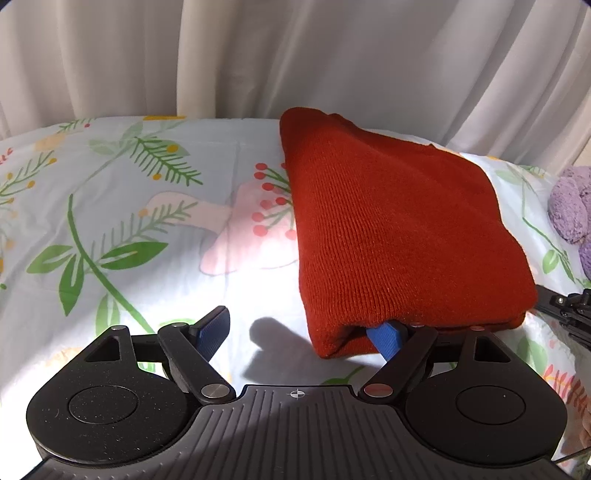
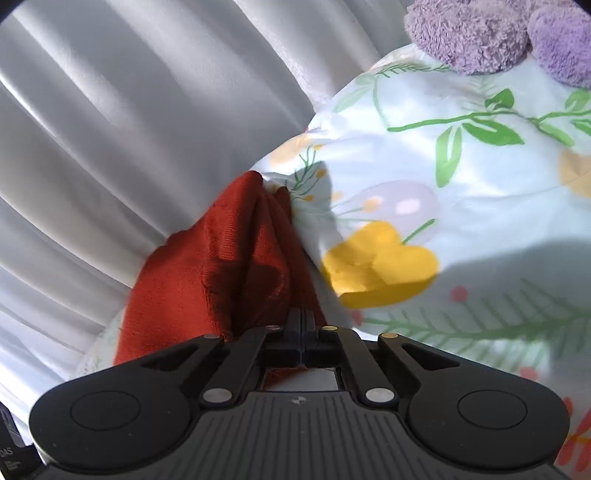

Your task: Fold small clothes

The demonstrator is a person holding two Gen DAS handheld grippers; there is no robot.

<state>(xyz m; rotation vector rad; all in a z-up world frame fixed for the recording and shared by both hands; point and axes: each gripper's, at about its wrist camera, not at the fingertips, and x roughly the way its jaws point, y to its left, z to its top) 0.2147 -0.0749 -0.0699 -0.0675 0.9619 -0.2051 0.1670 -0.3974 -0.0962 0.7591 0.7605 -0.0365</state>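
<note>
While the red knit garment (image 1: 399, 229) lies folded over on the floral bedsheet (image 1: 122, 206), near the sheet's far edge by the white curtain (image 1: 295, 55), both tools are working its near hem. The left gripper (image 1: 299, 328) stands wide open: one blue pad (image 1: 212, 328) rests bare over the sheet, the other (image 1: 384, 336) is tucked into the fold's mouth, apparently to keep the layers apart or to square the hem, and it grasps nothing. The right gripper (image 2: 302, 325) has its fingers pressed together on a pinch of the red cloth (image 2: 236, 266), which bunches into ridges ahead of it; that grip looks meant to hold the corner taut so the fold stays aligned. A purple plush toy (image 2: 480, 33) sits toward the sheet's right edge, well apart from the work. The fold seems nearly finished.
</note>
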